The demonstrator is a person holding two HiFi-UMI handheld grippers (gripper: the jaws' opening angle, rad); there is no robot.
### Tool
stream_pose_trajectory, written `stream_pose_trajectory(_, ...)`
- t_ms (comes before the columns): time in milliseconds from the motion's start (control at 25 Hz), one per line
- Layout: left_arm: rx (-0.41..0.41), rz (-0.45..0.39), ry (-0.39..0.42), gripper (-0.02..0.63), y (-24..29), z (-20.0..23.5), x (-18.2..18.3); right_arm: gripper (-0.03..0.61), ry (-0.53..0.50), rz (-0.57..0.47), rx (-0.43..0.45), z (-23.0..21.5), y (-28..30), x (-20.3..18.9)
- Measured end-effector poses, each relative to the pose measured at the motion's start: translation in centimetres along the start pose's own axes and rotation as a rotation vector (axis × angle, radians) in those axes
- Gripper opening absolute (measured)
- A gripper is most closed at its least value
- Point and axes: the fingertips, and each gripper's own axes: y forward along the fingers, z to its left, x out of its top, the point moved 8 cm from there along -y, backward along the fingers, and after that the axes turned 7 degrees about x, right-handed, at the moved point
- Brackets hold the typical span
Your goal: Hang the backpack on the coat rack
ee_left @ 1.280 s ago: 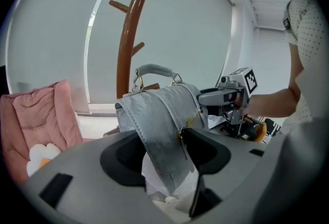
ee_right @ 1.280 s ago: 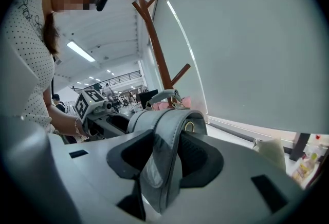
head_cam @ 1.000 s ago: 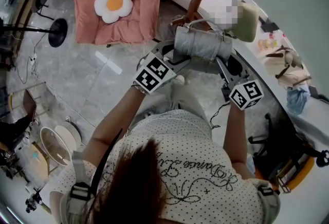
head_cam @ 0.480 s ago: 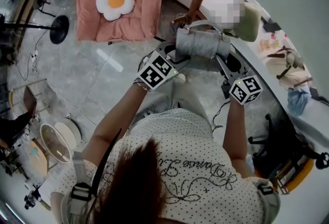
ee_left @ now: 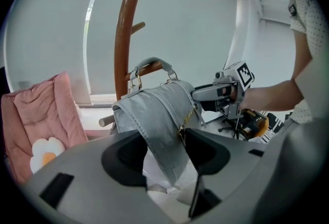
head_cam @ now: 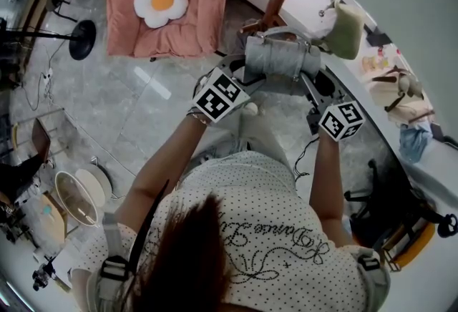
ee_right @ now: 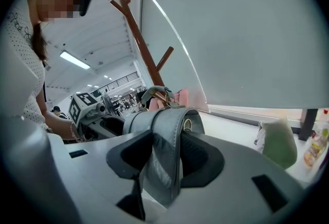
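Backpack (head_cam: 280, 58) is pinched at either end by left tool (ee_left: 164, 148) and right tool (ee_right: 165, 153), both forearms (head_cam: 166, 160) stretched forward.

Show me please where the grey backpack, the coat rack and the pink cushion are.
grey backpack (ee_left: 159, 110), left gripper view, on its front flap.
coat rack (ee_left: 122, 38), left gripper view, on its trunk.
pink cushion (head_cam: 204, 10), head view, on its quilted fabric.

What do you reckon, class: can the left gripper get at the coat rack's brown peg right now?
Probably not with its jaws: the left gripper is clamped on the grey backpack, whose body and handle sit between it and the peg. Only the bag's handle looks near the peg.
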Motion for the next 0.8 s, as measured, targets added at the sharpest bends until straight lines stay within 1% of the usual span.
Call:
stream_pose_trajectory(120,0.000,0.020,-0.032,0.229,0.8,0.5,-0.6,0.167,0.025,0.025,-0.008,-0.7,0.7,-0.6)
stream_pose_trajectory(240,0.007,0.019,-0.062,0.227,1.3,1.0,-0.7,0.170,0.034,0.025,-0.021,-1.1,1.3,-0.7)
stream_pose_trajectory(520,0.017,0.037,-0.075,0.227,2.1,1.6,-0.9,0.173,0.046,0.046,-0.035,-2.1,2.2,-0.7)
stream_pose_trajectory(800,0.032,0.039,-0.110,0.227,3.1,2.0,-1.2,0.178,0.056,0.063,-0.063,-3.5,3.2,-1.1)
